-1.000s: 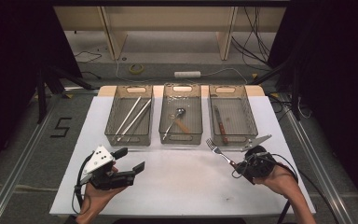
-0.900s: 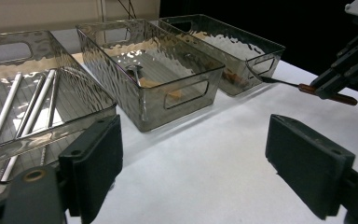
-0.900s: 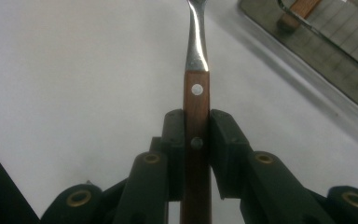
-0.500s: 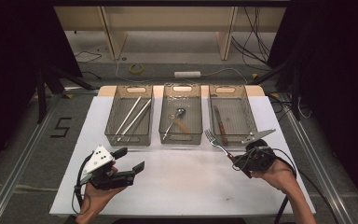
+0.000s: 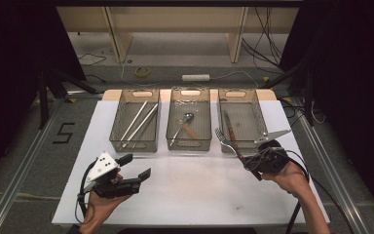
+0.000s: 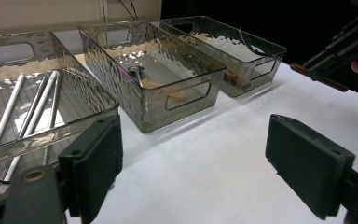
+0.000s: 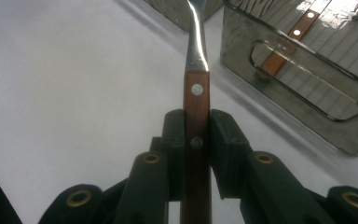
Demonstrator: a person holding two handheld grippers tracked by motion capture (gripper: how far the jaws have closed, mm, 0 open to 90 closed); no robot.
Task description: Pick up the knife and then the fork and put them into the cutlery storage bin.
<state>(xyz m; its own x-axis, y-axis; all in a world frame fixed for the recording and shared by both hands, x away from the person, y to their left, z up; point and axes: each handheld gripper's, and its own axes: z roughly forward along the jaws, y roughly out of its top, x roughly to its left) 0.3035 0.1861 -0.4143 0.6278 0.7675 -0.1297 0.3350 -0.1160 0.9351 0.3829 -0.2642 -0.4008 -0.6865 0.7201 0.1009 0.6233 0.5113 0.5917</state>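
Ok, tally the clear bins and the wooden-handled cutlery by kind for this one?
Clear bins: 3
Fork, clamped in the right tool: 1
Spoon, in the middle bin: 1
Wooden-handled piece in the right bin, kind unclear: 1
Total: 6

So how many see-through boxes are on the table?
3, in a row at the far side of the white table: the left box holds metal sticks, the middle box holds a spoon, and the right box sits beside the fork.
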